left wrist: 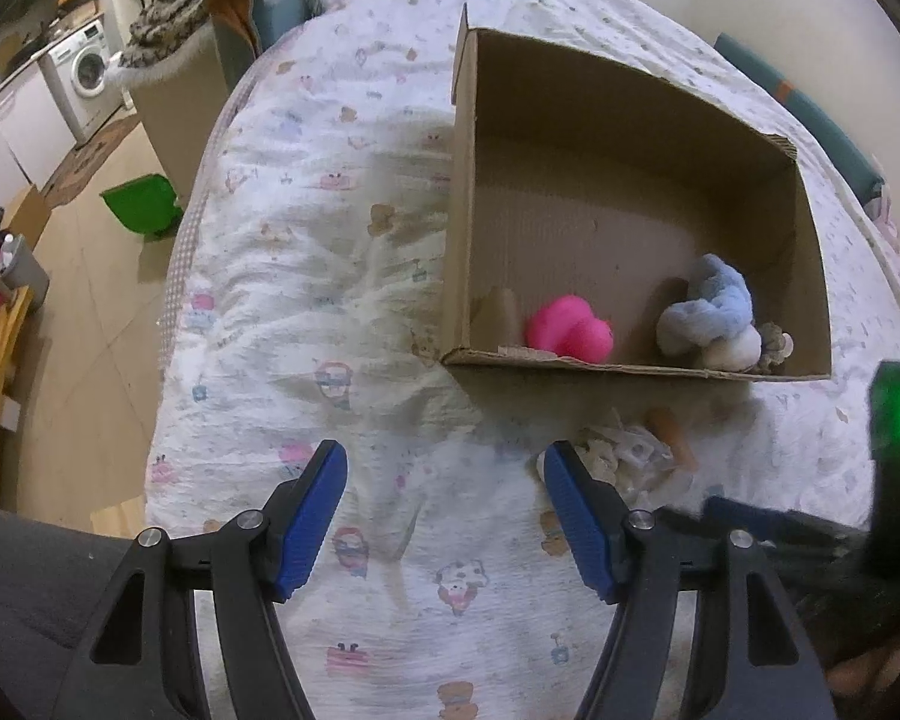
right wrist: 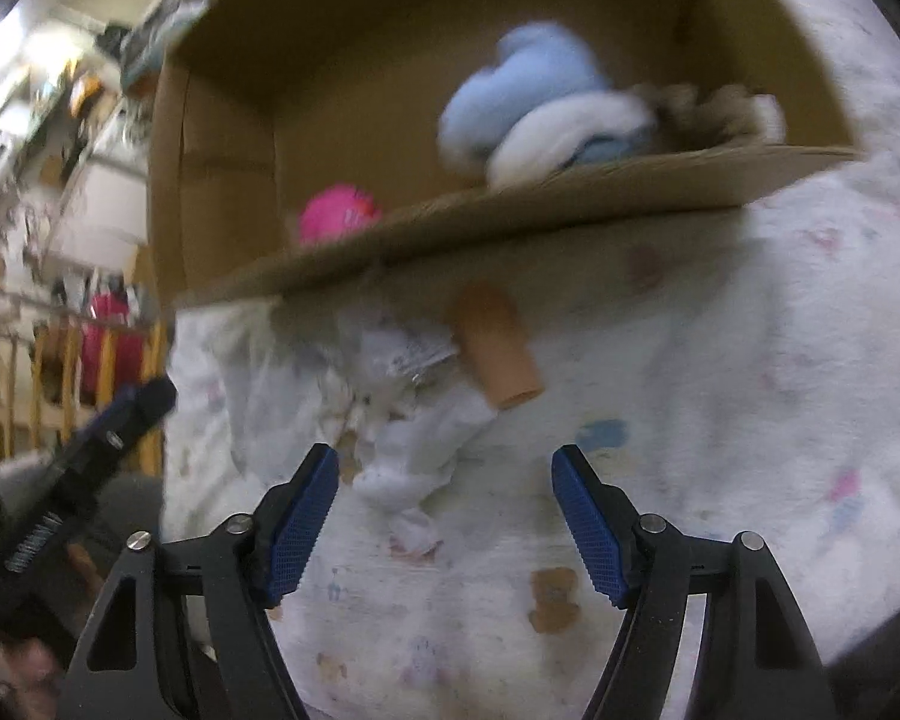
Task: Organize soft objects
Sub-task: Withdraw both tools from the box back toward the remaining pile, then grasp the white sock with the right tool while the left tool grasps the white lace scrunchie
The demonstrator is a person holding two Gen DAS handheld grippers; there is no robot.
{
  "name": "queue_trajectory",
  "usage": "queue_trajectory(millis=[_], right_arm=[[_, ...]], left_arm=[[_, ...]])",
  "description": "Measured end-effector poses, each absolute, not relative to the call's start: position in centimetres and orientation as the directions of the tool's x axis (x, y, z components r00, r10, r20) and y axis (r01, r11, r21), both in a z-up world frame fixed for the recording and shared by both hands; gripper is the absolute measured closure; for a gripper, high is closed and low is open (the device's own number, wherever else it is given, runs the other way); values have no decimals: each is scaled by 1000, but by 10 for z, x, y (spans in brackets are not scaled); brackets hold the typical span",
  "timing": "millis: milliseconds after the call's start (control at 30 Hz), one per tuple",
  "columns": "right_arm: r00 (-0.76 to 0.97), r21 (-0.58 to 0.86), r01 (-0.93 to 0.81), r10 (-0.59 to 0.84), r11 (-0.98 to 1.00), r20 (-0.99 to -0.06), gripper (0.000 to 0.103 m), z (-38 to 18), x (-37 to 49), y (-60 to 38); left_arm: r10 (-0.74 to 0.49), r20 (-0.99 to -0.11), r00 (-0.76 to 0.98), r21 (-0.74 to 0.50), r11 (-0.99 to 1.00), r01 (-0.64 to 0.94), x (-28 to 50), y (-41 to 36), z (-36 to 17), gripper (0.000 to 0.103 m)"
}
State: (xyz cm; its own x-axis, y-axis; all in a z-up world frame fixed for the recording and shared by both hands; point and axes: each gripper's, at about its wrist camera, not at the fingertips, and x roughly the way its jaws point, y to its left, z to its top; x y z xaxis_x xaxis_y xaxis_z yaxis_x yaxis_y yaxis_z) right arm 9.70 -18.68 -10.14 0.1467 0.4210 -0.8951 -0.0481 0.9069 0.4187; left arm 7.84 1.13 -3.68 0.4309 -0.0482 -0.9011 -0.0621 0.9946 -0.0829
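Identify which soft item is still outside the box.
The white cloth bundle with the tan tube, lying on the bedspread before the cardboard box; pink toy and blue-white plush sit inside.

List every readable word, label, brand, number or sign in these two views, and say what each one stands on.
None can be read.
Bedsheet: cartoon prints only, any lettering too small to read.
Washing machine: panel markings too small.
White crumpled item beside the cardboard box: dark marks, blurred.
Left gripper, seen from the right wrist: pale marking on its body, too blurred to read.
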Motion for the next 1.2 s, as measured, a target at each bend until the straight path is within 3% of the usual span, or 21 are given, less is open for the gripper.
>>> queue_trajectory(millis=[167, 267, 333, 433, 767, 1000, 1200], right_arm=[[118, 374, -73, 380, 925, -917, 27, -119, 101, -164], [117, 348, -93, 357, 933, -927, 44, -122, 101, -159], [110, 360, -99, 370, 928, -922, 65, -122, 101, -158], [111, 362, -125, 376, 924, -920, 70, -119, 97, -154], [173, 403, -105, 416, 909, -893, 72, -89, 75, -169], [235, 392, -89, 402, 916, -885, 72, -57, 72, -199], [254, 416, -18, 406, 909, -878, 72, -52, 68, -231]], left_arm=[[-51, -906, 419, -90, 993, -74, 81, 13, -39, 38], [-54, -910, 411, -93, 993, -77, 83, 14, -42, 38], [-56, -913, 405, -93, 993, -73, 84, 13, -44, 38], [-58, -915, 399, -89, 994, -59, 85, 9, -47, 38], [-91, -923, 373, -86, 996, 30, 82, -11, -57, 38], [-146, -943, 299, -82, 973, 217, 75, -52, -74, 38], [-149, -946, 287, -85, 971, 226, 86, -64, -89, 38]])
